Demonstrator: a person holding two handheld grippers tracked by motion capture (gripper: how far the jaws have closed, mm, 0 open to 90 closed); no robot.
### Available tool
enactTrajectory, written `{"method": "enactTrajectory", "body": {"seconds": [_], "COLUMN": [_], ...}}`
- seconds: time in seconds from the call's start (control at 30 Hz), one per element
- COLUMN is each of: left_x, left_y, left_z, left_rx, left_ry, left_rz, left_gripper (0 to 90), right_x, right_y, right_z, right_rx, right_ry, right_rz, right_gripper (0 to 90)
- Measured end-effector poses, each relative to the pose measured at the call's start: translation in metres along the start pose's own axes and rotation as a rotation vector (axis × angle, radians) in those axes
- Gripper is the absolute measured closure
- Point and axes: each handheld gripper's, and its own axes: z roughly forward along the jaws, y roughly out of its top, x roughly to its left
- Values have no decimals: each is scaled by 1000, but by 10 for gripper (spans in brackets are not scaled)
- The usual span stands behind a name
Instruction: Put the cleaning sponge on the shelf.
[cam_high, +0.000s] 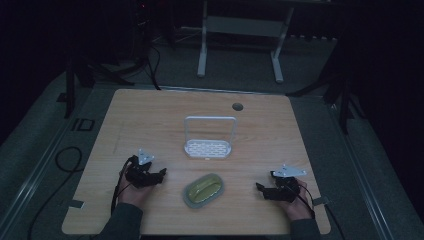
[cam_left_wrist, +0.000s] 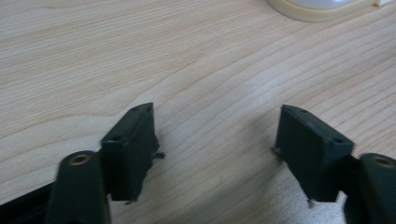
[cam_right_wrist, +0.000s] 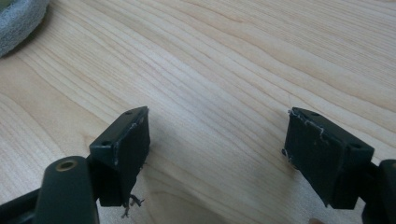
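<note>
A white rack with a tall wire handle (cam_high: 209, 137) stands at the middle of the wooden table (cam_high: 150, 115). In front of it lies an oval grey-rimmed dish with a yellow-green inside (cam_high: 203, 190). My left gripper (cam_high: 161, 175) rests low on the table left of the dish, jaws wide apart and empty (cam_left_wrist: 217, 140), over bare wood. My right gripper (cam_high: 260, 189) sits right of the dish and points toward it, open too (cam_right_wrist: 217, 140), nothing between its jaws. A pale rim (cam_left_wrist: 322, 8) shows at the top of the left gripper view, and a grey edge (cam_right_wrist: 18, 23) at the top left of the right gripper view.
A round cable hole (cam_high: 237, 106) sits near the table's far edge. Beyond the table stand white frame legs (cam_high: 202, 50) on a dark floor. Dark stands and cables flank both sides. Bare wood lies around both grippers.
</note>
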Motion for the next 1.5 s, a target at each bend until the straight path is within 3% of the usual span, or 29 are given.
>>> {"method": "enactTrajectory", "body": {"seconds": [0.2,0.63,0.87,1.5], "left_x": [0,-13,-12,-35], "left_y": [1,13,16,48], "left_z": [-5,-30,-38,-45], "left_rx": [14,-16,-21,1], "left_ry": [-34,-97,-148,-219], "left_rz": [-21,16,-12,125], "left_gripper": [366,389,427,423], "right_x": [0,0,0,0], "right_y": [0,0,0,0], "right_z": [0,0,0,0], "right_rx": [0,0,0,1], "right_ry": [0,0,0,-1], "right_rz": [0,-1,0,-1], "right_gripper": [218,218,218,218]}}
